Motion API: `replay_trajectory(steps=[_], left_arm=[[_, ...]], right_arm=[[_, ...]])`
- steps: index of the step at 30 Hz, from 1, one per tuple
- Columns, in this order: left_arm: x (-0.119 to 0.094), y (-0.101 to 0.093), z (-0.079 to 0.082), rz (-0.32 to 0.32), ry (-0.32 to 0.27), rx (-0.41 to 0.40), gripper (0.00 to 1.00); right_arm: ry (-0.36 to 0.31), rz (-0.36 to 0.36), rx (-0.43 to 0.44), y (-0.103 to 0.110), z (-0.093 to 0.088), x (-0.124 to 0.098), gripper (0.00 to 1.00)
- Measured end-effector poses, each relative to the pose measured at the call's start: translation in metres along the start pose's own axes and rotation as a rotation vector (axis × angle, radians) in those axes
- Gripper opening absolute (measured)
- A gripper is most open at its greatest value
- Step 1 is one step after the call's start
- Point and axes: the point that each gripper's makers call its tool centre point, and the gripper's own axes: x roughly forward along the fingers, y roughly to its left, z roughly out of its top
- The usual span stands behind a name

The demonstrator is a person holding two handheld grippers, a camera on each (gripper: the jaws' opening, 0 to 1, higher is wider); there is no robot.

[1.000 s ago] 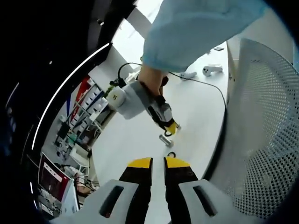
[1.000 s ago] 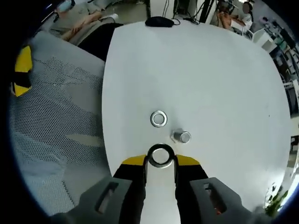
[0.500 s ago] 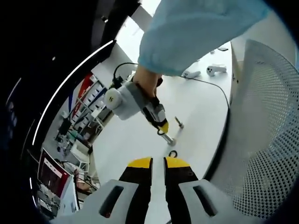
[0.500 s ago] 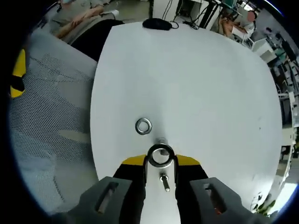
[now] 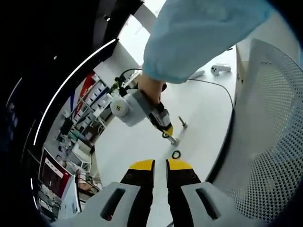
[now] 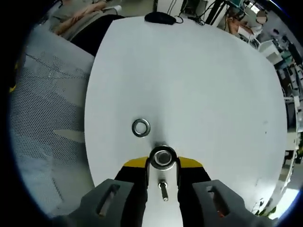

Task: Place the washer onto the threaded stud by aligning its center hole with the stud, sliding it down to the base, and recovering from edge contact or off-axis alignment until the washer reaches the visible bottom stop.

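Right gripper (image 6: pixel 162 163) clamps washer (image 6: pixel 162 157) over stud (image 6: pixel 162 155); center hole, lower straight. Left gripper (image 5: pixel 160 165) nearly closed, empty.

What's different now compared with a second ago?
The right gripper, shut on the washer throughout, carried it from beside the upright stud to right over it. The spare washer and the loose bolt stayed on the white table; the left gripper stayed back.

The right gripper (image 6: pixel 162 163) pinches a washer (image 6: pixel 162 157) between its fingers (image 6: pixel 134 163), while the left gripper (image 5: pixel 160 165) hangs with fingers nearly together, gripping nothing.
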Motion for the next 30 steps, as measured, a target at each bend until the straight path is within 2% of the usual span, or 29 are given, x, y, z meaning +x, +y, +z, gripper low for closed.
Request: replay_trajectory(steps=[14, 17, 25, 30], left_arm=[[0.001, 0.0, -0.003, -0.003, 0.02, -0.006, 0.07], [-0.001, -0.001, 0.003, 0.003, -0.011, 0.004, 0.06], [0.002, 0.0, -0.003, 0.004, 0.025, -0.013, 0.06], [0.002, 0.001, -0.003, 0.006, 0.03, -0.018, 0.06]], right_arm=[[0.018, 0.046, -0.016, 0.003, -0.006, 0.029, 0.23], [0.025, 0.056, -0.025, 0.004, -0.008, 0.037, 0.23], [0.039, 0.073, -0.038, 0.005, -0.01, 0.055, 0.23], [0.034, 0.073, -0.038, 0.004, -0.008, 0.052, 0.23]])
